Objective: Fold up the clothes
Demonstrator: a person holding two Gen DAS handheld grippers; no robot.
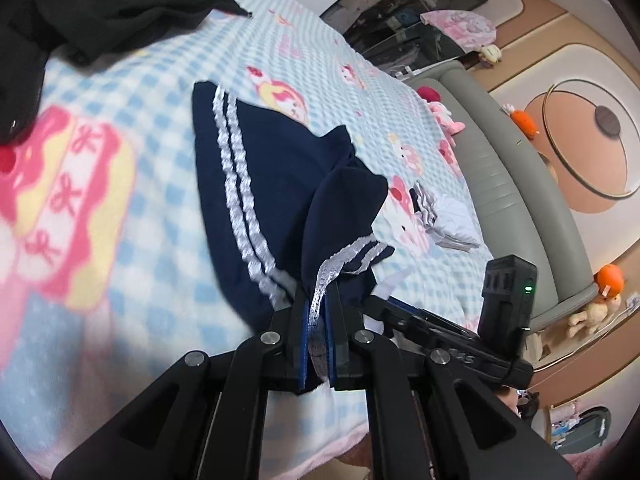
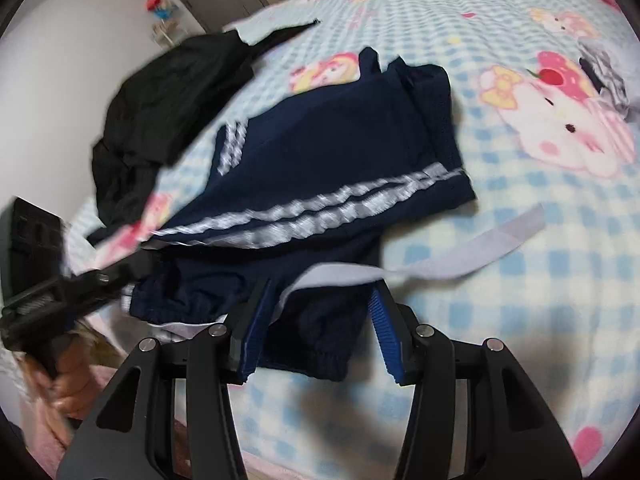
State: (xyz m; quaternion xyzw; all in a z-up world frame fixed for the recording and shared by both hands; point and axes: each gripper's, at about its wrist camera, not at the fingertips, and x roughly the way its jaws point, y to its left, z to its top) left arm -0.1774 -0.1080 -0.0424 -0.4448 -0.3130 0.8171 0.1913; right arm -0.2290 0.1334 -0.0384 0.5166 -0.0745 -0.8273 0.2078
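Note:
A navy garment with two white lace stripes (image 1: 256,184) lies on a blue checked cartoon blanket (image 1: 152,216). My left gripper (image 1: 318,300) is shut on its striped hem, lifting a fold of it. In the right wrist view the same garment (image 2: 332,136) is spread ahead, partly folded over. My right gripper (image 2: 320,300) is open, its jaws wide apart over the garment's elastic waistband (image 2: 312,356) and a white drawstring (image 2: 440,256). The left gripper (image 2: 120,276) shows at the garment's left edge there, and the right gripper's body (image 1: 460,344) shows in the left wrist view.
A black garment (image 2: 160,92) is heaped at the blanket's far side, also in the left wrist view (image 1: 100,8). A small striped and white cloth (image 1: 444,220) lies near the grey bed frame (image 1: 508,208). Plush toys (image 1: 444,116) sit along the bed edge.

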